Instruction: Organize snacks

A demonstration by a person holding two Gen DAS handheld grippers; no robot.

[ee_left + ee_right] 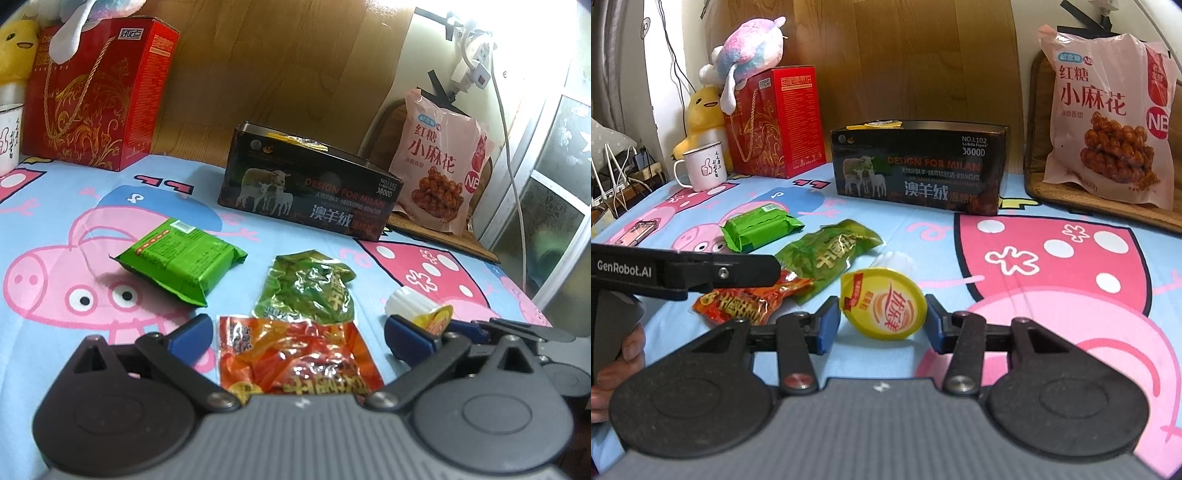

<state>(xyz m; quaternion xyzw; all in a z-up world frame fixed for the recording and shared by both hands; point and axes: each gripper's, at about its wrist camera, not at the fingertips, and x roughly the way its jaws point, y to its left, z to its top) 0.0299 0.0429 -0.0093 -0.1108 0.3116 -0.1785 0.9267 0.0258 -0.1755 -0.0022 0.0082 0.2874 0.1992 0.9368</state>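
Observation:
My left gripper (299,334) stands wide open over an orange-red snack packet (295,354), which lies between its fingers untouched. Beyond it lie a crumpled green foil packet (308,288) and a green brick-shaped packet (181,258). My right gripper (881,325) is shut on a small jelly cup with a yellow lid (882,302), a blue pad against each side of the lid. In the left wrist view the cup (417,310) lies on its side at the right. A dark open-topped box with a sheep picture (919,173) stands behind, with something yellow inside.
A red gift box (775,122) with plush toys and a white mug (703,170) stand at the back left. A large pink snack bag (1108,122) leans at the back right on a mat. A hand (613,369) holds the left gripper. A cartoon-pig sheet (1052,258) covers the surface.

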